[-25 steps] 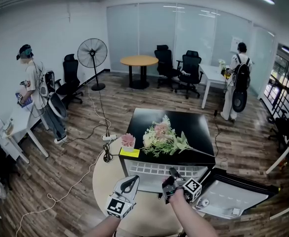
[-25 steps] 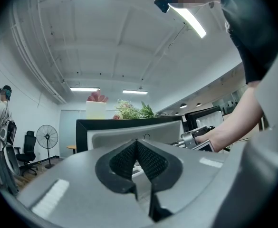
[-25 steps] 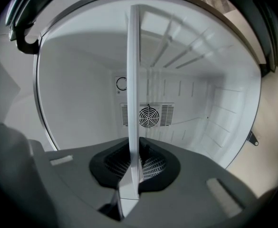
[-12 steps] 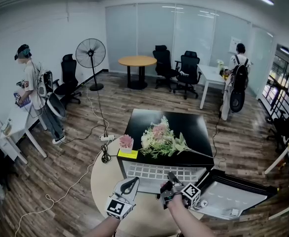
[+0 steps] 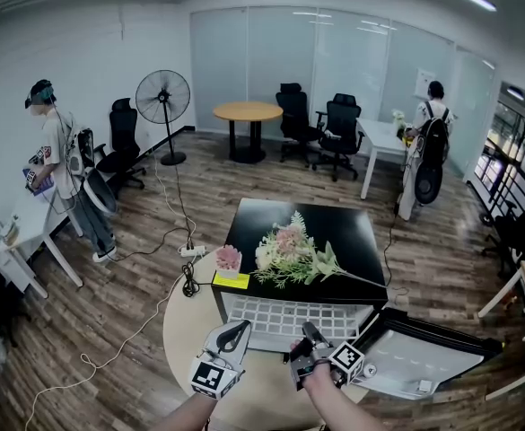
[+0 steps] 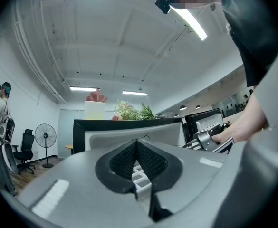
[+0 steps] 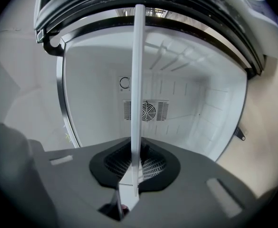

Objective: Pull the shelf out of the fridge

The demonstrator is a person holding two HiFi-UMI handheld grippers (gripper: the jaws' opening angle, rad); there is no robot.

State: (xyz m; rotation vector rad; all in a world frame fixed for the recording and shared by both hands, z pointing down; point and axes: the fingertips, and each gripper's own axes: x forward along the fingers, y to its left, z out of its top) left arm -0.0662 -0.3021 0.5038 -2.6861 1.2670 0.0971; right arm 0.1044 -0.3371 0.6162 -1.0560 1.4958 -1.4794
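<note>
Now | right tool [image 7: 135, 165] clamped on shelf [image 5: 284, 317] front edge | shelf partly out of fridge [image 5: 352, 232] | left tool [image 5: 236, 330] closed, beside it

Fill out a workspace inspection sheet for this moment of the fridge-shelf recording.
Surface: pale round tabletop under the fridge.
Job's things: fridge with its door open; white grid shelf sticks partly out at the front.
Clutter: flowers and a yellow block on the fridge top.
Grippers: right tool shut on the shelf's front edge; left tool shut beside the shelf, no grip evident.
Cables: power strip and cords on the floor.
Surroundings: office; one person at the left desk, another at the far right, fan, round table, chairs.
</note>
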